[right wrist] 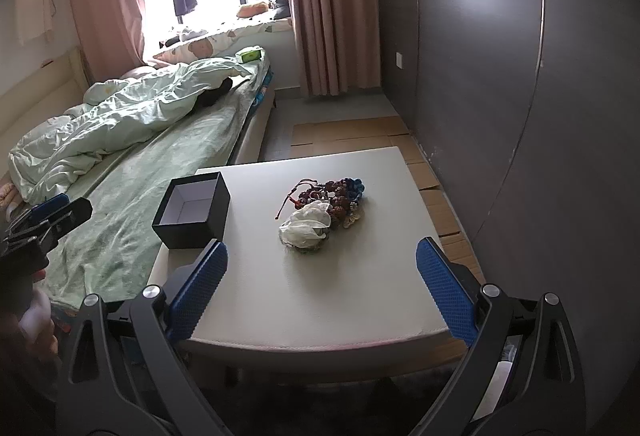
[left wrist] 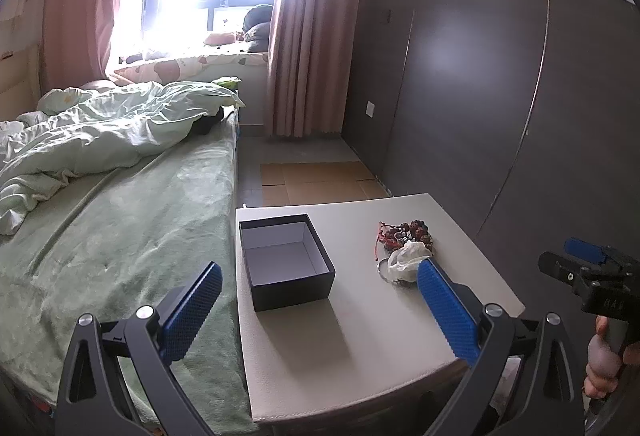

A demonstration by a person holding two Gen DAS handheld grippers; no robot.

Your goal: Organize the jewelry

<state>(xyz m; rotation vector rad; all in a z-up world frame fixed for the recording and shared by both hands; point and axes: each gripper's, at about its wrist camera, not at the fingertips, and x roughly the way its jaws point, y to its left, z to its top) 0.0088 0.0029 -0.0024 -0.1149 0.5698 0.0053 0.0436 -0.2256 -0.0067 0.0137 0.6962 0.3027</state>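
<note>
Nearest the cameras, the left gripper and the right gripper both hang short of the near edge of the pale square bench, each with its blue ribbed fingers spread wide and nothing between them. Judging from this, the task has not really begun: both tools are lined up for a first pick. On the bench's left side sits the open dark square cardboard box with a pale lining, empty as far as can be seen. Well apart from it, toward the right, lies the tangled heap of red, brown and blue beaded jewelry, with a crumpled white cloth-like piece resting on its near side and a thin red cord trailing out to the left. The next move likely calls for the right gripper to go forward and down onto one strand, closing on it alone; the tangle may drag neighbours along, and the white piece covers part of the heap. Bare bench lies between fingers and jewelry. Left of the bench runs a bed with a green blanket, and beyond, flattened cardboard on the floor, pink curtains and a bright window.
</note>
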